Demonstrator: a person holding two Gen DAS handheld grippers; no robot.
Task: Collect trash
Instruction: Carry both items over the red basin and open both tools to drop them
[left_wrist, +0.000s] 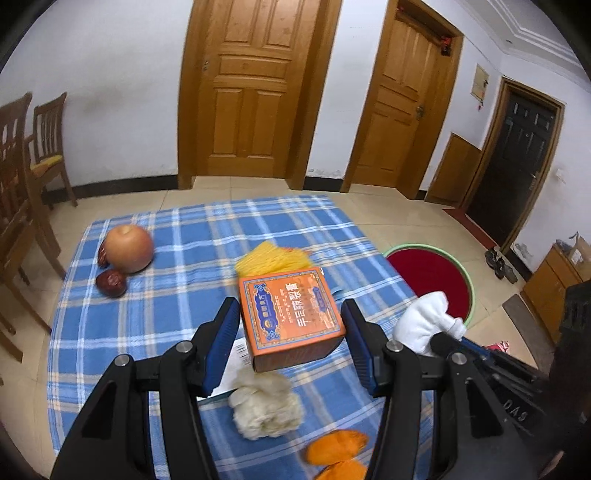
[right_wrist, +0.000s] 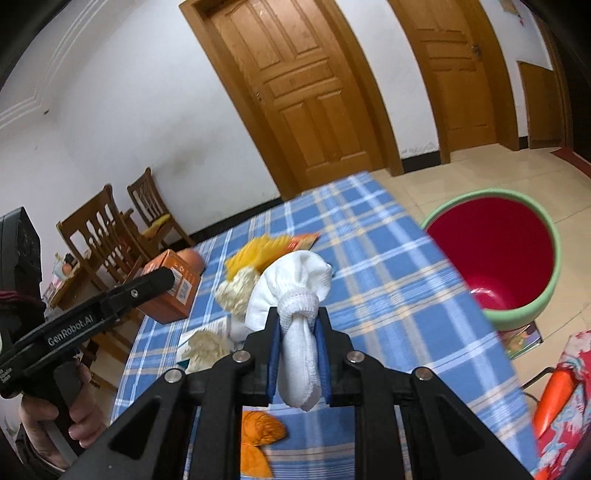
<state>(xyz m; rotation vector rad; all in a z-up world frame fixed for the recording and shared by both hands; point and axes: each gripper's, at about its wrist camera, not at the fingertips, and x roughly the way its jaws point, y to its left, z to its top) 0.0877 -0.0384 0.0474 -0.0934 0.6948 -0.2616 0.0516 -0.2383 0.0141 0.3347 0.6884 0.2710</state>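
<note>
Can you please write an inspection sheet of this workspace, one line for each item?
Surface: table with blue plaid cloth.
Job's things: orange box, white cloth, tissue wad, peels, yellow net, leaflet.
Clutter: apple, two dates.
Grippers: left gripper holds the box off the table; right gripper shut on the cloth.
Cables: nothing seen.
Surroundings: red bin on the floor beside the table, chairs, doors.

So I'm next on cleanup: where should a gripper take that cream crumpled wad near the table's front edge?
Grip the crumpled wad across its middle, coming from above, jaws wide. It is a soft, lumpy ball lying loose on the checked cloth, close in front of the orange box, so a side approach looks crowded.
</note>
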